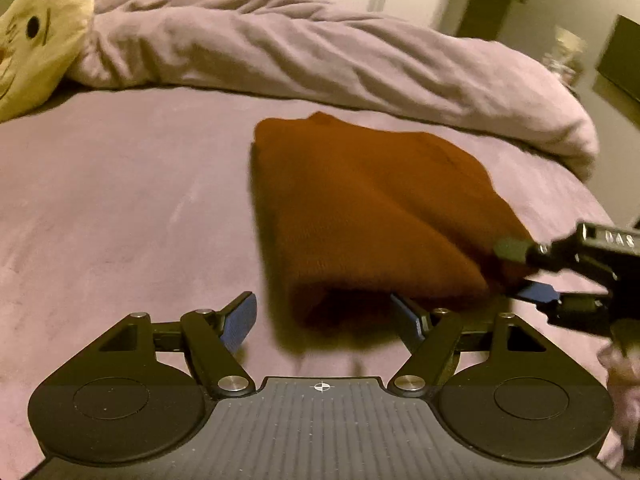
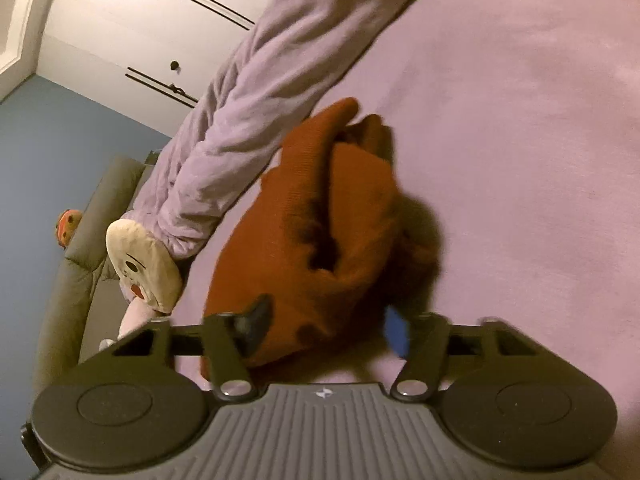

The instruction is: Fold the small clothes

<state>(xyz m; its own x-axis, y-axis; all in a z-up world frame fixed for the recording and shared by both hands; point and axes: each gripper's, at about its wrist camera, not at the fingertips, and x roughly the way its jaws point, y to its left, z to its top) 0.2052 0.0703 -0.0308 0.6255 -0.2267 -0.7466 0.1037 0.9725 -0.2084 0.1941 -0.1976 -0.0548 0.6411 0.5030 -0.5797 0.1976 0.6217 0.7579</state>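
Observation:
A rust-brown knitted garment lies folded in a thick bundle on the purple bed sheet. Its near edge is raised, with a shadow under it. My left gripper is open wide; the bundle's near corner sits between its jaws and neither blue pad presses on it. My right gripper comes in from the right, one finger over and one under the bundle's right edge. In the right wrist view the garment fills the gap of the right gripper, which is shut on it.
A rumpled lilac duvet is heaped along the far side of the bed. A cream plush pillow with a face lies at the far left. A grey padded headboard and white wardrobe doors stand beyond.

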